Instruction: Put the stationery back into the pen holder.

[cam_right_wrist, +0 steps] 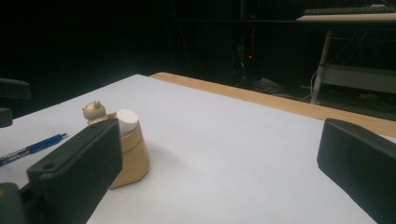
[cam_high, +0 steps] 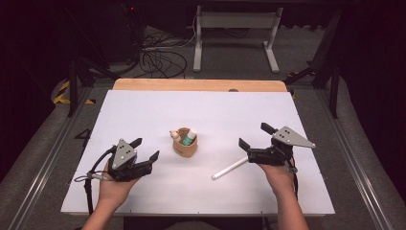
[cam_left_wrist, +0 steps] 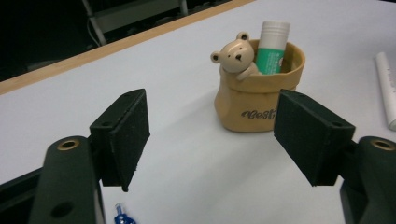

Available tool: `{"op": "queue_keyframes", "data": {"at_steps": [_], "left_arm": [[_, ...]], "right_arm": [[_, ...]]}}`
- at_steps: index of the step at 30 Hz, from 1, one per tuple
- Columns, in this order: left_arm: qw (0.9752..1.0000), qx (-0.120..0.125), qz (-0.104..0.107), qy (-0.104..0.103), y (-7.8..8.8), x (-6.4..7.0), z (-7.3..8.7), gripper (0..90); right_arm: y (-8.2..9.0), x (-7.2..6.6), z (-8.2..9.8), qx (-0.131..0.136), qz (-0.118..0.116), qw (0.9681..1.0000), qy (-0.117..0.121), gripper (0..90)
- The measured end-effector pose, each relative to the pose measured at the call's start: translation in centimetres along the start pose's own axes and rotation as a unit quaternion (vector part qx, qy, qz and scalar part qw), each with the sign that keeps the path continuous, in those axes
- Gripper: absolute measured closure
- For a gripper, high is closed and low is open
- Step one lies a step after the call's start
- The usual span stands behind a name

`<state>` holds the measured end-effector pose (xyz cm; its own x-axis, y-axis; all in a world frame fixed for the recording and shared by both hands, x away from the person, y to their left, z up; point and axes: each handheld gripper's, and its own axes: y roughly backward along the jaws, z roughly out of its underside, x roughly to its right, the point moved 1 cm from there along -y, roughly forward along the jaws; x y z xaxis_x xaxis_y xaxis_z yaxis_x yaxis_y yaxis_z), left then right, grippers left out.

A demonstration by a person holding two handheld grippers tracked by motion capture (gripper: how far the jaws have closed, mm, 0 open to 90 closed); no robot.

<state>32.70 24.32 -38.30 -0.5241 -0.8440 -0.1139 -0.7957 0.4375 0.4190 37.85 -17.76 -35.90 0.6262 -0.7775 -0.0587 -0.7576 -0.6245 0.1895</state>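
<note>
A tan pouch-shaped holder [cam_high: 186,146] with a bear figure on its rim stands mid-table, and a green glue stick [cam_high: 190,137] with a white cap is upright inside it. My left gripper [cam_high: 145,149] rests left of the holder, open, with nothing between its pads [cam_left_wrist: 126,133]. In the left gripper view the holder [cam_left_wrist: 254,100] is just beyond the jaws, and a blue pen [cam_left_wrist: 122,215] tip lies under them. My right gripper [cam_high: 253,135] is open to the right of the holder. A white pen [cam_high: 230,168] lies just below it.
The white table top [cam_high: 206,105] has a wooden far edge [cam_high: 201,85]. Beyond it are a white desk frame [cam_high: 237,38] and loose cables [cam_high: 160,60] on the floor. In the right gripper view the blue pen [cam_right_wrist: 30,148] lies left of the holder [cam_right_wrist: 133,156].
</note>
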Motion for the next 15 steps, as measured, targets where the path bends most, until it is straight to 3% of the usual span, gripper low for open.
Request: {"op": "queue_keyframes", "data": {"at_steps": [15], "left_arm": [[0.9988, -0.019, -0.031, 0.031, 1.4, -1.0, 1.4, 35.9]], "right_arm": [[-0.2, -0.3, 0.0, -0.004, -0.004, 1.0000, 0.008, 1.4]]}}
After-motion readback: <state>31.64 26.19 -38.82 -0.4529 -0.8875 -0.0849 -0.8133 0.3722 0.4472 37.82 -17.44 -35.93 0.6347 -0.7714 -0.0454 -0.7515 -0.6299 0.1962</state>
